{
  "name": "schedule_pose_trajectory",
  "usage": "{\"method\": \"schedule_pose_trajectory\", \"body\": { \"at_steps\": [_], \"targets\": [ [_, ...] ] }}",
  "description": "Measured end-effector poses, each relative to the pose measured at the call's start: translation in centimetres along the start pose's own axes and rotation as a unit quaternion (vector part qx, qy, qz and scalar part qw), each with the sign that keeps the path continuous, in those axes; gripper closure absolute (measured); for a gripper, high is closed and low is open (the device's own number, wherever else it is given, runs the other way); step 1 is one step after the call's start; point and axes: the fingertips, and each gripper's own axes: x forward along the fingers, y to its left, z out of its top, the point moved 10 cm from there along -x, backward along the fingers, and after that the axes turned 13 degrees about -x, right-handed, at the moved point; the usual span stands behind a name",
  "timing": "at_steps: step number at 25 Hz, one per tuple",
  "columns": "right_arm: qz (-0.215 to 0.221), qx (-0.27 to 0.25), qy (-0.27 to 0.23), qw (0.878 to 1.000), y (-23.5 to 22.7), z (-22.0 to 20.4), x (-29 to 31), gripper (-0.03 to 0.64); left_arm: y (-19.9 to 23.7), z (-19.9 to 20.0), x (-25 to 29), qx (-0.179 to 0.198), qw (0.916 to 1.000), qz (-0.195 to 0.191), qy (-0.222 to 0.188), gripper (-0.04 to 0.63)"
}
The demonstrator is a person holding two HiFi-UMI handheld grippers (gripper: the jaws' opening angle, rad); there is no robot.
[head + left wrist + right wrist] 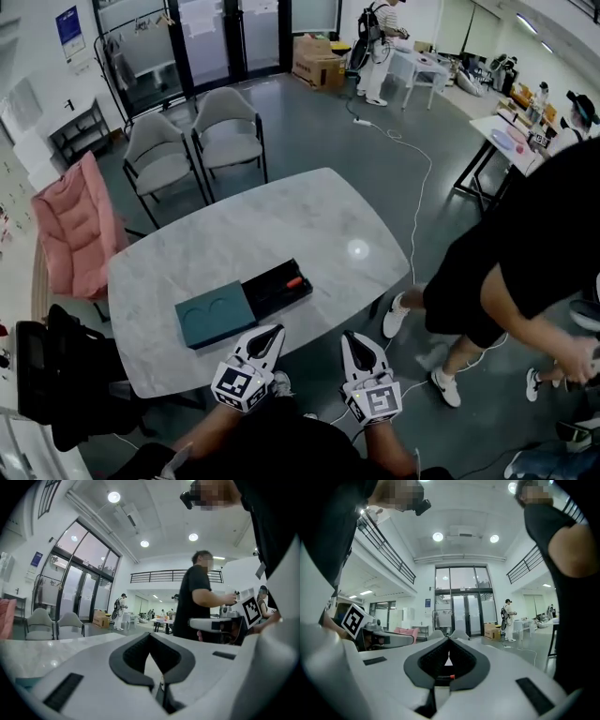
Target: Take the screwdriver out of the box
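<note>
On the white marble table [281,211] I count one box [214,316]. It has a teal cover, and its black tray [265,293] is pulled out to the right. The box lies close to the near edge, a little toward the left end. One screwdriver [293,281] with an orange-red handle lies inside the open tray. The person holds two grippers side by side, both level and pointing across the near edge toward the box, and neither touches it. The left gripper [272,334] has its jaws pressed together with nothing between them. The right gripper [354,339] is also clenched on nothing. Each gripper carries one cube with black-and-white square markers, which have no words on them. Behind the far edge stand two grey chairs [157,155], and one pink chair [73,225] stands at the left end. One bystander in black [525,253] stands at the right end. One blue poster [69,26] hangs on the wall, but its writing is too small for me to read.
</note>
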Motion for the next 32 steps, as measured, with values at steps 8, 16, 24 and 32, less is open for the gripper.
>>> {"method": "schedule_pose_trajectory", "body": {
  "at_steps": [8,16,24,32],
  "targets": [
    [0.038,-0.035,0.007,0.999,-0.4,0.5,8.1,0.594,6.4,3.1,2.0,0.000,0.9996,0.018,-0.023,0.591],
    [0.054,-0.051,0.000,0.997,1.1,1.1,13.3,0.592,9.7,4.6,2.4,-0.004,0.9989,0.014,-0.045,0.591],
    [0.067,-0.061,-0.013,0.996,-1.7,1.7,16.9,0.594,11.3,5.3,2.5,-0.005,0.9970,0.044,-0.063,0.591],
    [0.120,-0.059,-0.010,0.991,-4.5,0.4,21.4,0.594,12.5,5.4,3.2,-0.011,0.9910,0.117,-0.064,0.591]
  ]
}}
